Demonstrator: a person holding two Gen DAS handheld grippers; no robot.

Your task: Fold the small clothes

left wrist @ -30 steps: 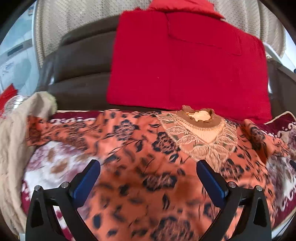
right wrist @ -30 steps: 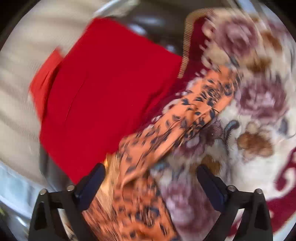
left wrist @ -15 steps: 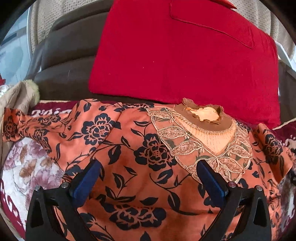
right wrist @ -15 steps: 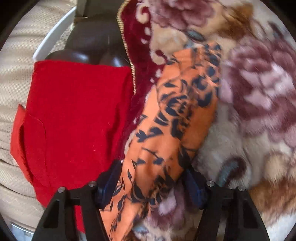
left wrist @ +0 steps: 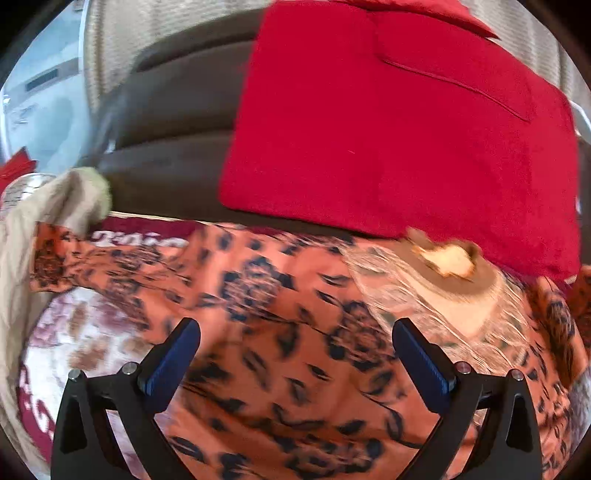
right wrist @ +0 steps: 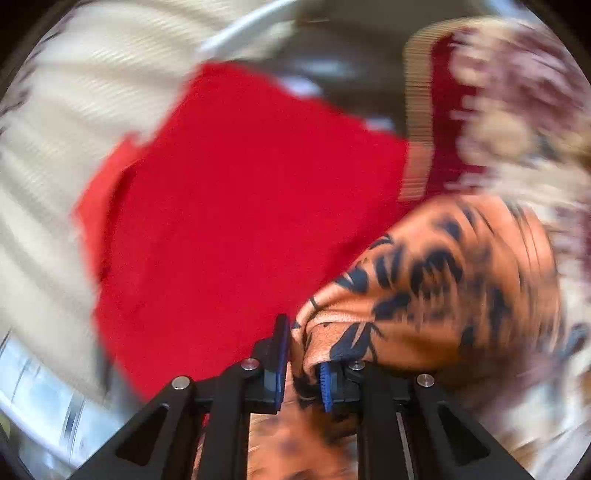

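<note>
Half a second before, our right gripper [right wrist: 301, 363] straddled the orange floral top's [left wrist: 280, 332] sleeve; now it had clamped the cloth beside the red cushion [left wrist: 399, 122], ready to fold. Our left gripper [left wrist: 295, 354] hung wide apart over the top below that cushion

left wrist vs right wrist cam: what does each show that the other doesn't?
Only the left wrist view: the left tool open above the orange floral-print garment, the garment's lace-trimmed brown neckline, and a beige fleecy cloth at the left edge.

Only the right wrist view: the right tool shut on a bunched fold of the garment, and a white curved bar at the top.

Both: the garment, the red square cushion behind it, and the floral plush blanket underneath.
</note>
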